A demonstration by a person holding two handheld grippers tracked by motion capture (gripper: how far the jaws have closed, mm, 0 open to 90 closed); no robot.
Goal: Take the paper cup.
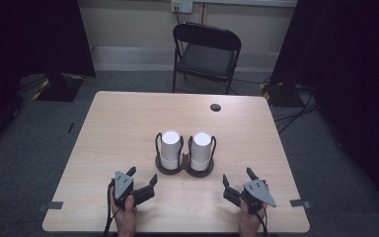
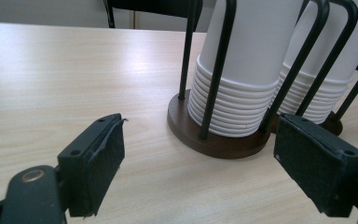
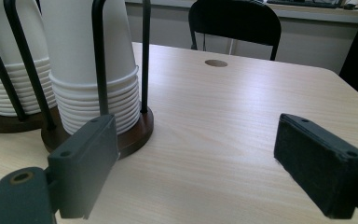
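Two stacks of upside-down white paper cups stand in a dark wire holder with a round brown base (image 1: 185, 169) at the table's middle. The left stack (image 1: 170, 148) and the right stack (image 1: 201, 150) sit side by side. My left gripper (image 1: 142, 177) rests near the front edge, left of the holder, open with nothing between its pads. My right gripper (image 1: 238, 178) rests on the other side, also open and empty. The left gripper view looks past its pads (image 2: 98, 158) at the near stack (image 2: 242, 70). The right gripper view has the right stack (image 3: 93, 65) beside its left pad (image 3: 86, 161).
A black folding chair (image 1: 205, 54) stands beyond the table's far edge. A round cable hole (image 1: 215, 107) is in the tabletop (image 1: 123, 128) at the back right. Dark curtains hang on both sides.
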